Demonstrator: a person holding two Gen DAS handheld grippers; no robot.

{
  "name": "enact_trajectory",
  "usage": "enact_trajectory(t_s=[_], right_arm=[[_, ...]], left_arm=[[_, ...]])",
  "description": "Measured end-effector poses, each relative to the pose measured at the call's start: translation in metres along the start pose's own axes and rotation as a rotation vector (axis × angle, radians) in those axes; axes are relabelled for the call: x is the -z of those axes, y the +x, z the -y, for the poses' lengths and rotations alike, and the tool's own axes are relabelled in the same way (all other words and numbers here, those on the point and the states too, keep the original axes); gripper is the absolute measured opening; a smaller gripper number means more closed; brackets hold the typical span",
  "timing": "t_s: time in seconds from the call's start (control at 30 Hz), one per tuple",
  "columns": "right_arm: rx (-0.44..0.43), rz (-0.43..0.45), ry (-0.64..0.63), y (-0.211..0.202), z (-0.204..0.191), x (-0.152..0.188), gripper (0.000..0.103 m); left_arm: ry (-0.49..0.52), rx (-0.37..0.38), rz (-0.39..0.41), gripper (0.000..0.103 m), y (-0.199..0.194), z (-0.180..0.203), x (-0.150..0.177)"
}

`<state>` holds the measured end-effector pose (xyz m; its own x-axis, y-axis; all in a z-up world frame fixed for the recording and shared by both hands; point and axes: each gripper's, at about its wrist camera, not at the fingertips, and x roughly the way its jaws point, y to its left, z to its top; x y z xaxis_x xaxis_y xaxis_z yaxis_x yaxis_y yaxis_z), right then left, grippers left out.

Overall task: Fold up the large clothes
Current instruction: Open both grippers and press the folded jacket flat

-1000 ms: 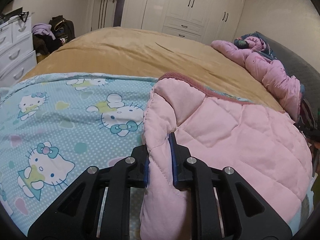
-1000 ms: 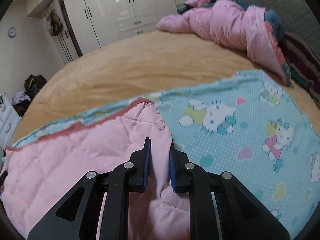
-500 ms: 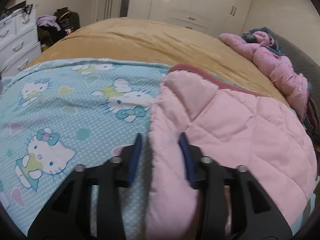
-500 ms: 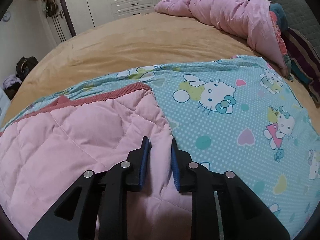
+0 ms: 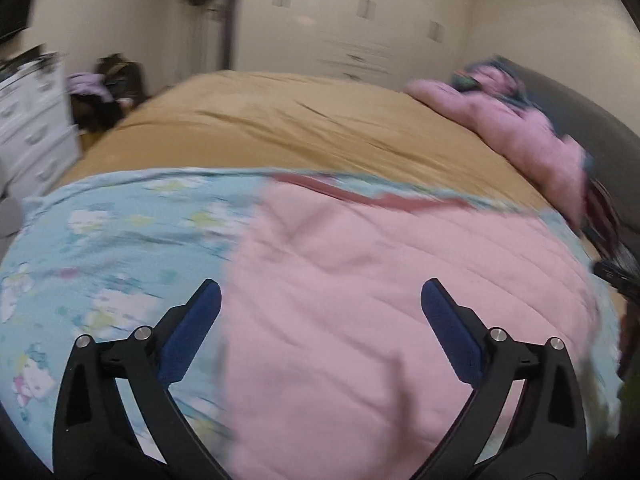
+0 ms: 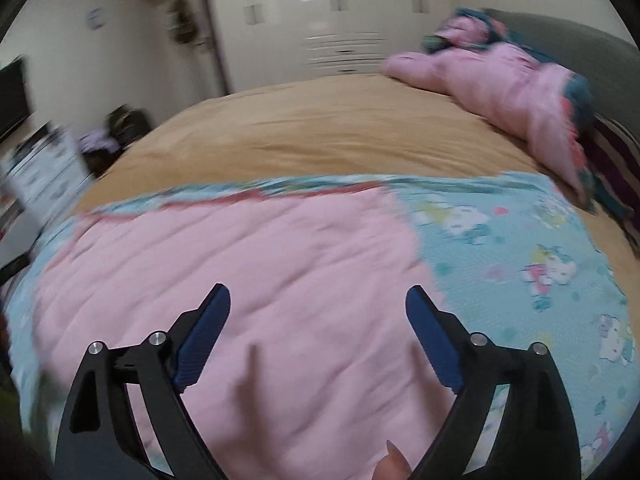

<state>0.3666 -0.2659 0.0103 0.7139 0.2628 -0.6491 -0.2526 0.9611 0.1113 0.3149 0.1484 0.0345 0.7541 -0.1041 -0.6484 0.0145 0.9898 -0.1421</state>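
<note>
Pale pink quilted padded garment [image 5: 360, 320], folded over blue cat-print blanket [image 5: 100, 248] on tan bedspread [image 5: 280, 128]: soft, bulky, light, likely slumps; grip red-trimmed edge at twelve o'clock; left gripper [image 5: 321, 308], right gripper [image 6: 318, 312] jaws just spread wide, empty.

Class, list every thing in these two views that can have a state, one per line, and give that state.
Left tongs: open, jaws just opened, gripping nothing.
Right tongs: open, jaws just opened, gripping nothing.
Quilt: on the bed, pink side folded over the blue cartoon side, released.
Pink bundle: crumpled near the headboard.
Wardrobe doors: shut.
Bed cover: spread flat, slightly creased.
</note>
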Motion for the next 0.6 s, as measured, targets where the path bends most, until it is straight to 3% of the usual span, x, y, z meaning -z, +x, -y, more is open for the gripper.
enact_trajectory(t_s=[0.07, 0.17, 0.27, 0.33, 0.4, 0.6], right_arm=[[-0.056, -0.017, -0.04, 0.001, -0.025, 0.01, 0.092], [-0.043, -0.045, -0.109, 0.012, -0.053, 0.021, 0.093], [-0.03, -0.135, -0.13, 0.035, -0.064, 0.031, 0.097], [-0.033, -0.156, -0.129, 0.044, -0.064, 0.037, 0.099], [-0.044, -0.166, -0.111, 0.053, -0.061, 0.041, 0.099], [-0.022, -0.138, -0.094, 0.047, -0.065, 0.043, 0.099]], left_arm=[[0.029, 0.059, -0.028, 0.094, 0.005, 0.034, 0.007], [0.088, 0.109, -0.077, 0.094, 0.018, 0.075, 0.027], [0.18, 0.037, -0.122, 0.094, 0.042, 0.097, 0.052], [0.175, 0.044, -0.125, 0.095, 0.053, 0.094, 0.063], [0.121, 0.097, -0.126, 0.095, 0.062, 0.08, 0.068], [0.116, 0.094, -0.117, 0.094, 0.049, 0.082, 0.071]])
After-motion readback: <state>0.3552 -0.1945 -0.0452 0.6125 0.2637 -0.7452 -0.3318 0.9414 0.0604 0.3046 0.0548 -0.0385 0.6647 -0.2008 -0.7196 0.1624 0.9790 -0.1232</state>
